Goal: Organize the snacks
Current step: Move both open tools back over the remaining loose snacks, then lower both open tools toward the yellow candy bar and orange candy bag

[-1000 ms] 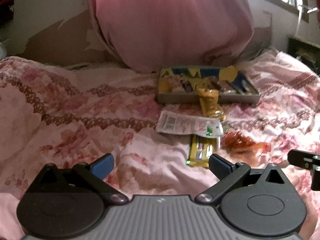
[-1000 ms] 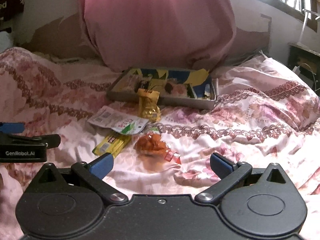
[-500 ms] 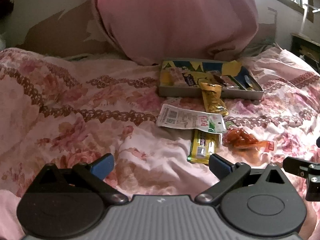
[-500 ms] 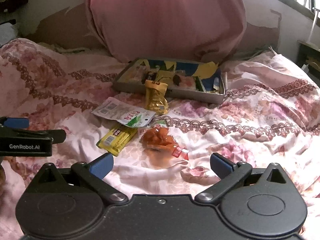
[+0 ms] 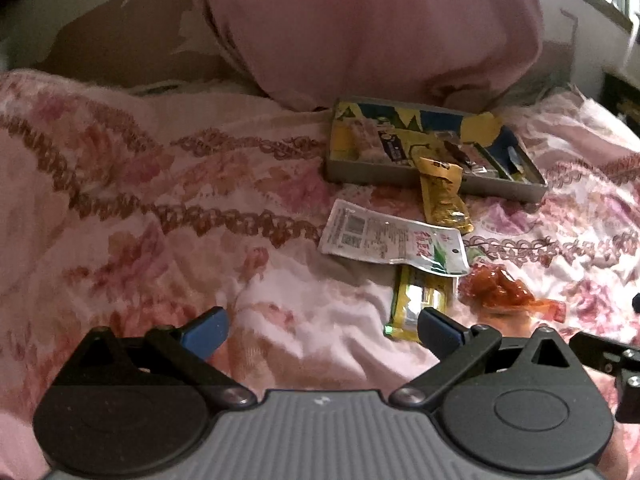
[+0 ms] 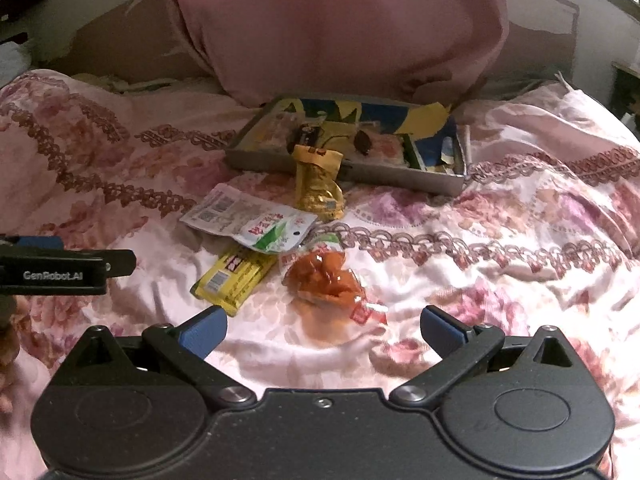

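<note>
Loose snacks lie on a pink floral bedspread point(image 5: 200, 208). A white pouch point(image 5: 394, 238) point(image 6: 250, 224) overlaps a yellow bar point(image 5: 418, 300) point(image 6: 234, 276). An orange snack packet point(image 5: 500, 290) point(image 6: 326, 276) lies to their right. A golden pouch point(image 5: 442, 196) point(image 6: 318, 184) leans on the rim of a grey tray point(image 5: 360, 170) point(image 6: 256, 162) that holds more snacks. My left gripper point(image 5: 322, 326) is open over bare cloth, its right finger just short of the yellow bar. My right gripper point(image 6: 322, 326) is open, with the orange packet just ahead between its fingers.
A big pink pillow point(image 5: 368, 28) point(image 6: 340, 28) stands behind the tray against a peeling wall. The other gripper shows at the left edge of the right wrist view point(image 6: 60, 272) and the right edge of the left wrist view point(image 5: 608, 356). Dark furniture point(image 5: 624, 100) stands at the far right.
Both grippers have moved forward and down toward the snacks, which now look larger and closer. Both stay open. No snack has shifted.
</note>
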Demonstrator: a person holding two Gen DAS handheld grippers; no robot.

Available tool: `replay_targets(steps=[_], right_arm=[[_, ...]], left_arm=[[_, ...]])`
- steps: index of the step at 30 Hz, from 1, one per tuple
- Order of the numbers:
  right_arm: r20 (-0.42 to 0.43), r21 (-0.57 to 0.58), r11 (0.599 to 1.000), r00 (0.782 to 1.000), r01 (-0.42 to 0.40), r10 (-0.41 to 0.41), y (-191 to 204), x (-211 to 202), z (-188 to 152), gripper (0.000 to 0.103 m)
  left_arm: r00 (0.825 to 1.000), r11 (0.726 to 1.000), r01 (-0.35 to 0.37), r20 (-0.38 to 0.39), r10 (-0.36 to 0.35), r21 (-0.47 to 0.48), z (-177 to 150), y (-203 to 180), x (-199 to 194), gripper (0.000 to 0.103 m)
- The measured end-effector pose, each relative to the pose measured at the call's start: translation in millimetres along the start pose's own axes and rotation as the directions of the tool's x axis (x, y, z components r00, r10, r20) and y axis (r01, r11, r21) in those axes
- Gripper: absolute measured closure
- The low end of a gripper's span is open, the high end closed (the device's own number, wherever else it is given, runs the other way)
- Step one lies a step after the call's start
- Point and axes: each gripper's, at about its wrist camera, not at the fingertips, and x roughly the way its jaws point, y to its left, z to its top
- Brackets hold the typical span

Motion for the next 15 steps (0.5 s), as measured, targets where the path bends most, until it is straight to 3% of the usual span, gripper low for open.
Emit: replay_targets(steps=[5, 15], right_arm=[[0.003, -0.012, 1.0, 1.0, -0.001, 0.001, -5.4, 11.9, 9.9, 0.001], [-0.007, -0.04, 0.999, 1.0, 0.002, -0.003, -18.9, 31.8, 20.1, 0.001]], left_arm=[[1.0, 0.997, 0.004, -0.008, -0.003, 0.083, 16.5, -10.8, 15.9, 0.0], [0.999, 0.988, 0.029, -0.041, -0.023, 0.155, 30.8, -20.8, 41.8, 0.0]])
